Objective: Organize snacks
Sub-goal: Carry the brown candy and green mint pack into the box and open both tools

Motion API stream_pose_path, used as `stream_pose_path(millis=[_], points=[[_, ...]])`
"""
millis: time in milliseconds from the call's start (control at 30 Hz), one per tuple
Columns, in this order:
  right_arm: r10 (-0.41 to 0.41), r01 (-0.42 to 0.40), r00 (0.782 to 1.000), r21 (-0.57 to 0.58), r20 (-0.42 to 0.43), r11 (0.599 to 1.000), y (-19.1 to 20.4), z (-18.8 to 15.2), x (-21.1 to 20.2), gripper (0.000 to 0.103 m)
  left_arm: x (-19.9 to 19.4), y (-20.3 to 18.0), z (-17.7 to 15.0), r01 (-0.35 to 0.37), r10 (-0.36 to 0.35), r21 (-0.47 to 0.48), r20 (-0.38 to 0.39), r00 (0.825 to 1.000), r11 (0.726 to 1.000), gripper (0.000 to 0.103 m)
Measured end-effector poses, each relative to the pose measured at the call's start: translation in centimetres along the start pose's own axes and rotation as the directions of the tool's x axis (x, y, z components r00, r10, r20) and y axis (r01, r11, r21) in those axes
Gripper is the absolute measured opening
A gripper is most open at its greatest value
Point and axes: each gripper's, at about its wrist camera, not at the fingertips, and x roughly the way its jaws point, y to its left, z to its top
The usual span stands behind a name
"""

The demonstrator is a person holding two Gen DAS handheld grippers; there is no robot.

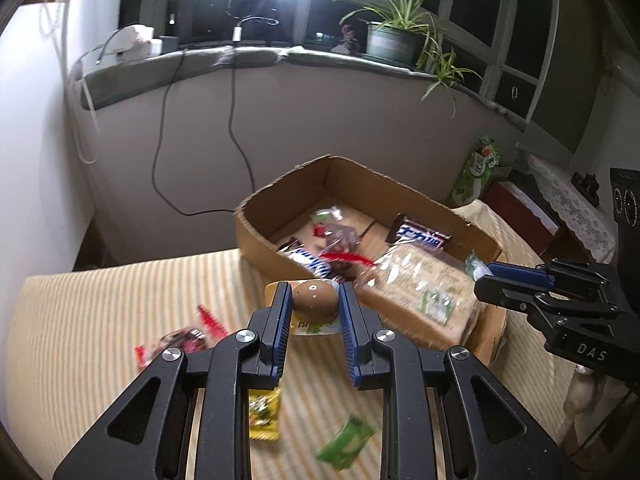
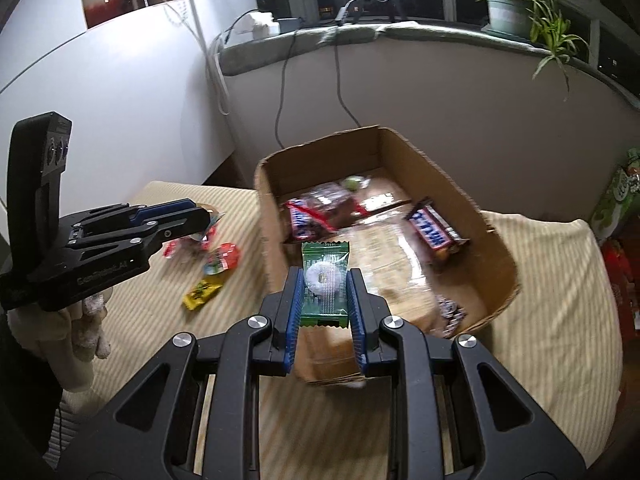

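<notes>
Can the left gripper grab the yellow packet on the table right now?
Probably not: the left gripper is shut on a brown egg-like snack. The yellow packet lies uncovered below it.

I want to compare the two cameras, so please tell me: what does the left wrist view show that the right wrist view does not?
Only the left wrist view: the left tongs shut on a brown egg-like packet, and a loose green packet on the striped cloth.

Only the right wrist view: the right tongs shut on a green ring-candy packet, and a gloved hand holding the other tool.

Both: the cardboard box holding snack bars and a bread bag, the yellow packet, and the potted plant.
</notes>
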Motion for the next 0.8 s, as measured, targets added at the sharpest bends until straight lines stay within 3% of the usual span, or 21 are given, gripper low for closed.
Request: stream_pose_path(millis=[467,800], points=[[-0.046,0.046,0.999,0.028,-0.014,0.999,-5.2,1.1,1.1,0.023,3.7,-4.0,2.1,0.03,-0.028,0.055,-0.028,0.999,0.998,0.019],[-0.049,0.05,0.998,0.044,-0.032,0.998,-6.9,1.1,2.3,0.023,4.8,-4.9,2.6,0.038,-0.036,0.07,-0.038,0.999,0.997,0.019]])
